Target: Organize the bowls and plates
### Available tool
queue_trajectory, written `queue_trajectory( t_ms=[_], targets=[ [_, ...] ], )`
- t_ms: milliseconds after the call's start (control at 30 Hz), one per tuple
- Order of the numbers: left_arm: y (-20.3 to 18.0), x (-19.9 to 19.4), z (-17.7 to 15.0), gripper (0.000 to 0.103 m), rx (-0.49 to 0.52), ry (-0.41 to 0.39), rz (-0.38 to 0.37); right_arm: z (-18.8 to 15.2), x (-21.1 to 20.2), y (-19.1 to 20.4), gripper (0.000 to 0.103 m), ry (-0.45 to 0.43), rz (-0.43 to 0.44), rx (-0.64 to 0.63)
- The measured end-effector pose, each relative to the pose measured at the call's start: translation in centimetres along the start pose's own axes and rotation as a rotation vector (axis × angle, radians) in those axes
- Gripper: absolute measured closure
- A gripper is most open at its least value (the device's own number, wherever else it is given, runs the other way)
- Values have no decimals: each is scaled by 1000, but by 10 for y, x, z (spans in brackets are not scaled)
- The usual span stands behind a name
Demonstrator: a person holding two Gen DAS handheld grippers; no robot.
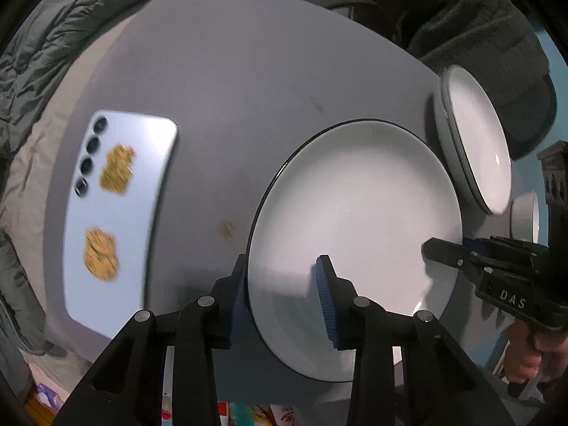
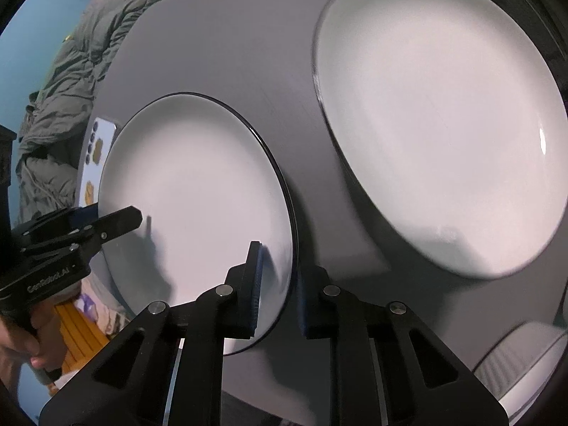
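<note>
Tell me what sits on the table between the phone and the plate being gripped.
Only bare grey table with a small brownish stain separates the phone from the plate, seen in the left wrist view.

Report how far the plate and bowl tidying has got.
Done: one stack of plates already sits at the table's far edge. In hand: the left gripper and right gripper each straddle an opposite rim of the nearer white plate, which looks to be on the table; contact is unclear for the left. Left: moving that plate and dealing with the bowl. A phone lies alongside.
</note>
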State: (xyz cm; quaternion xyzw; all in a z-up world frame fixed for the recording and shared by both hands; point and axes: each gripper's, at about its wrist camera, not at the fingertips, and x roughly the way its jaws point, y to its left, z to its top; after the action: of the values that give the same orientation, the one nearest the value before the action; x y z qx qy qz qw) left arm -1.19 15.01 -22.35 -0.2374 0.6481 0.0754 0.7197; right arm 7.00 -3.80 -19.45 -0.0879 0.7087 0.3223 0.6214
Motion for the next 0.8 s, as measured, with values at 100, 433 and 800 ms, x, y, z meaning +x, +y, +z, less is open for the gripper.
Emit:
queue_trajectory(
  t_ms=[100, 433, 800],
  targets=[
    [-11, 3, -14, 66, 22, 13, -12, -13, -1, -5, 86, 3, -4, 7],
    [-62, 14, -48, 66, 112, 56, -61, -73, -16, -50, 86, -8, -9, 112],
    [-97, 22, -55, 66, 208, 86, -87, -111, -30, -90, 85, -57, -35, 251]
  ],
)
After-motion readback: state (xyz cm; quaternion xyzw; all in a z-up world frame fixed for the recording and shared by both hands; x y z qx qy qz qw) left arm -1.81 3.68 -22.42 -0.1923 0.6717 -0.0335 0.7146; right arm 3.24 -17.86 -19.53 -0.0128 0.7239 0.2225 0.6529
